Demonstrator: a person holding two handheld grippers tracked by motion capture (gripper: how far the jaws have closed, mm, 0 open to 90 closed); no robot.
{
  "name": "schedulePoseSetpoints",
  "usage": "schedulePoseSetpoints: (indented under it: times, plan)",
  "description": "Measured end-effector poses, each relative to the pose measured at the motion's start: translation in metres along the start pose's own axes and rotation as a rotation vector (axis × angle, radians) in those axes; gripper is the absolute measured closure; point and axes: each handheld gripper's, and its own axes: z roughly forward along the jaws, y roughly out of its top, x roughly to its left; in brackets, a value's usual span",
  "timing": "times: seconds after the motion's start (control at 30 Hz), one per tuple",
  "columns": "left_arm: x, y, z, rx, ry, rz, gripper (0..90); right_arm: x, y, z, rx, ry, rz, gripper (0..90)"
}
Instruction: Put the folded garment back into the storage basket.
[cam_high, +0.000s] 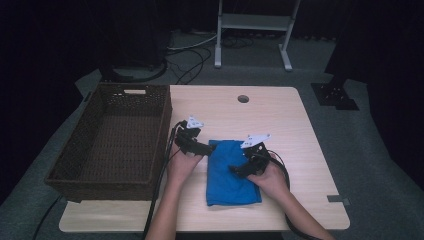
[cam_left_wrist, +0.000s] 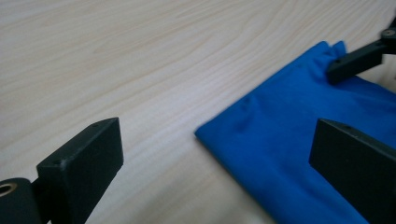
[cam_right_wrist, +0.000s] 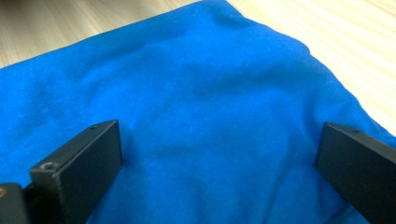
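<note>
1. I see the blue cloth (cam_high: 231, 172) lying flat and folded on the table (cam_high: 310, 150), near the front edge. Its long side runs from me toward the far side of the table.
2. My left gripper (cam_left_wrist: 212, 154) is at the far left corner of the cloth. Its jaws are wide apart and hold nothing. One jaw is over bare wood and the other is over the cloth.
3. My right gripper (cam_right_wrist: 217, 158) is over the right side of the cloth. Its jaws are wide apart too, with blue cloth between them, and they pinch nothing.
4. The basket (cam_high: 90, 160) sits at the left edge of the table, just beside my left hand (cam_high: 181, 165).
5. The table is bare behind the cloth and to its right.
</note>
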Motion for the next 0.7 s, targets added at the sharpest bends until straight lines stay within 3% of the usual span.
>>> schedulePoseSetpoints:
  times: [0.2,0.4,0.7]
  plan:
    - [-0.013,-0.012,-0.015,-0.015,-0.007,-0.007,2.2,-0.002,0.005,0.005,-0.001,-0.015,0.009,0.1]
    - [-0.029,-0.02,-0.028,-0.029,-0.013,0.016,2.2,-0.005,0.008,0.009,-0.002,-0.014,0.008,0.1]
    - [-0.05,-0.036,-0.042,-0.029,-0.039,0.006,2.2,-0.01,0.013,0.014,-0.003,-0.011,0.006,0.1]
